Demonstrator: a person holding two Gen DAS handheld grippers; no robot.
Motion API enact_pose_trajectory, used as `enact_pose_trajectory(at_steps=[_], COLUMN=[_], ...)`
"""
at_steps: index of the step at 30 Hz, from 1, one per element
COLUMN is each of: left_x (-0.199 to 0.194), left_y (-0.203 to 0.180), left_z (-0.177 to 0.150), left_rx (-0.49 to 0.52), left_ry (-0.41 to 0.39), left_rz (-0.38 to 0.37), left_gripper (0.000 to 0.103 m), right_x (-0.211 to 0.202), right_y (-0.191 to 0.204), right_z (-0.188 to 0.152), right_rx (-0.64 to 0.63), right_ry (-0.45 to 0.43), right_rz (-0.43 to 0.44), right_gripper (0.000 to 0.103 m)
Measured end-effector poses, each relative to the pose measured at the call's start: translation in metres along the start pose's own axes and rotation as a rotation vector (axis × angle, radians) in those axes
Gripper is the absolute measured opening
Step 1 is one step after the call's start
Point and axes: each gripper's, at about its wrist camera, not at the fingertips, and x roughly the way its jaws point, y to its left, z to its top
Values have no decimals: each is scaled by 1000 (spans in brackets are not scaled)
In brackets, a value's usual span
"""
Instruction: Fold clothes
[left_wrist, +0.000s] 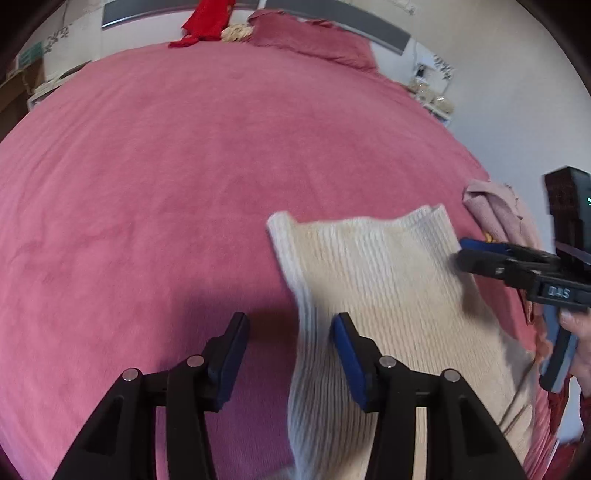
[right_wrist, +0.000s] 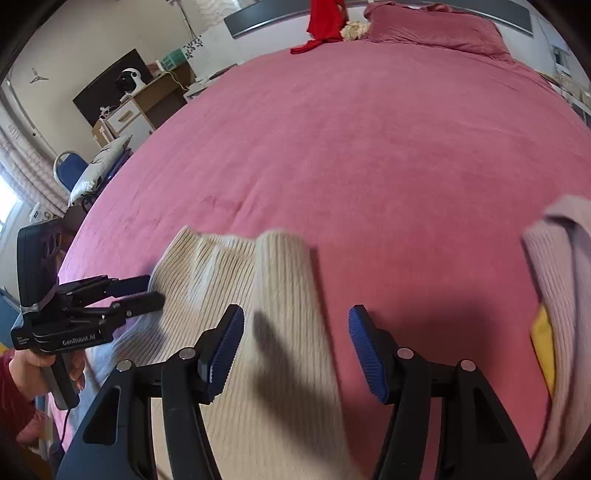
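- Your left gripper (left_wrist: 290, 354): jaws spread, nothing pinched. The left pad sits over bare bedspread, the right pad (left_wrist: 349, 363) over the sweater's left edge; whether it touches the knit you cannot tell.
- Your right gripper (right_wrist: 295, 350): jaws spread, nothing pinched. The left pad (right_wrist: 221, 354) hangs above the sweater, the right pad above bare bedspread.
- Sweater (left_wrist: 388, 295): cream ribbed knit, lying flat on the near part of the bed. In the left wrist view it runs from between your jaws up and to the right, its left border passing through the gap. In the right wrist view it fills the lower left, a folded band reaching up between your jaws; a finger's shadow falls on it.
- Other gripper as seen from each side: the right one (left_wrist: 480, 258) comes in over the sweater's right edge, held by your hand (left_wrist: 581, 332); the left one (right_wrist: 147, 291) points at the sweater's left edge.
- Pink garment (right_wrist: 565, 295): pale knit, on the bed's right edge just beside the sweater, apart from it, with a yellow patch showing.
- Bedspread (left_wrist: 184, 166): rose, covering the whole bed.
- Far end: rose pillow (left_wrist: 314, 40), red garment (left_wrist: 207, 22), a small cream bundle (left_wrist: 236, 33) between them.
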Motion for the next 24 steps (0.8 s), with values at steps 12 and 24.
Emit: enact_pose_trajectory(at_steps=[12,24], left_x=[13,-47], left_y=[15,5], left_z=[1,-11], left_rx=[-155,-197], left_ry=[-51,-183], left_rz=[-134,-319], left_gripper=[7,5], right_x=[25,-55], right_y=[-3,9], right_z=[2,-13], right_rx=[8,45], right_ry=[-21,-117], right_rz=[81,139], right_gripper=[10,10])
